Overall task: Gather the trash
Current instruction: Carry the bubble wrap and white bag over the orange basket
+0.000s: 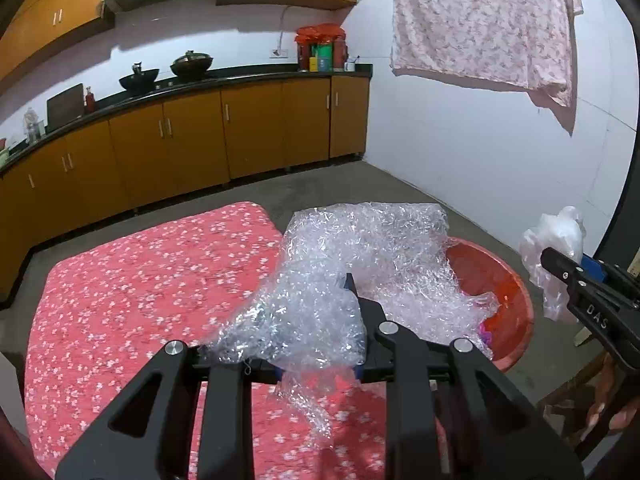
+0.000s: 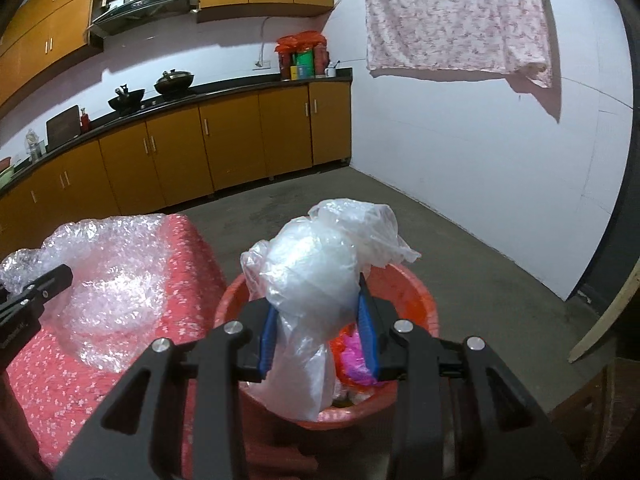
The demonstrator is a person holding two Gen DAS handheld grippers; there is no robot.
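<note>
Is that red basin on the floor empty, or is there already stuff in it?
Not empty. The red basin already holds pink and orange scraps, seen past the white plastic bag held above it.

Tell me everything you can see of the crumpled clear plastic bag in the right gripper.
The crumpled clear plastic bag is thin, milky-translucent film, bunched into a rounded wad with loose wrinkled flaps at its top and a tail hanging down. The right gripper is shut on its middle, blue pads pressing either side. It hangs above the round red plastic basin, its tail reaching inside the rim.
</note>
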